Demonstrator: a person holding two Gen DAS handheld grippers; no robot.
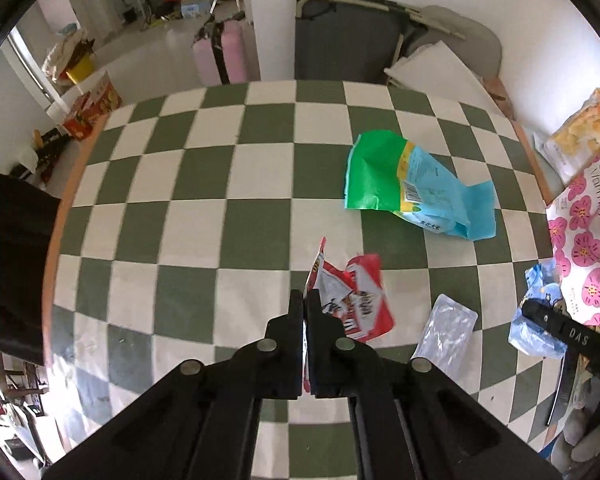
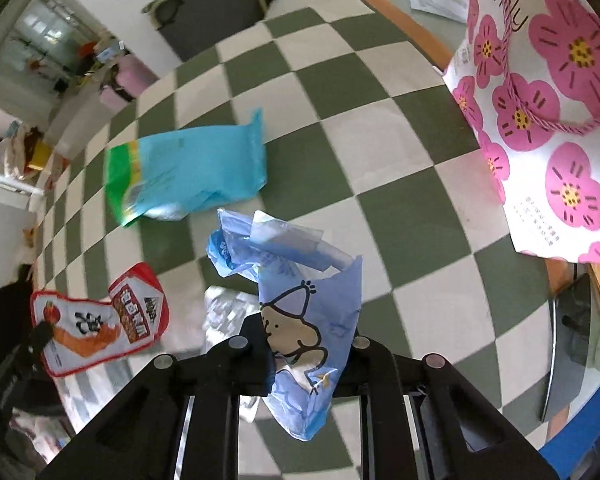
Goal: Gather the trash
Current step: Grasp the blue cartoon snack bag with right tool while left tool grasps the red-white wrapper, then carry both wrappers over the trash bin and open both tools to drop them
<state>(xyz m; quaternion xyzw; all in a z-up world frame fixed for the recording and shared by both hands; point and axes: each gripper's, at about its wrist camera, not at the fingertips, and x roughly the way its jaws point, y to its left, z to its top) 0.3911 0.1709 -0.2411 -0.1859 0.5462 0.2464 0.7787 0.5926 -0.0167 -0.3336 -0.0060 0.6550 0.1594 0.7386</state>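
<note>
Left wrist view: the left gripper (image 1: 305,300) points down at the checkered table (image 1: 204,184). Its two fingers are squeezed tight on the edge of a red and white wrapper (image 1: 356,304). The fingers hide the near part of that wrapper. A green and blue bag (image 1: 404,184) lies flat farther off. A clear packet (image 1: 448,328) lies just beside the red wrapper. At the right edge the right gripper (image 1: 540,316) pokes in over a blue wrapper (image 1: 536,320), and most of it is cut off. The flowered paper bag (image 1: 588,248) stands at the table's right side.

Right wrist view: the right gripper (image 2: 308,344) points down too. Its fingers pinch the blue wrapper (image 2: 300,320) with a cartoon on it, and the wrapper hides the fingertips. The green and blue bag (image 2: 192,168) looks blurry. The red and white wrapper (image 2: 100,320) hangs at the left from the left gripper (image 2: 40,336), which is dark and hard to see. The flowered paper bag (image 2: 548,120) is cut off at the top right.
</note>
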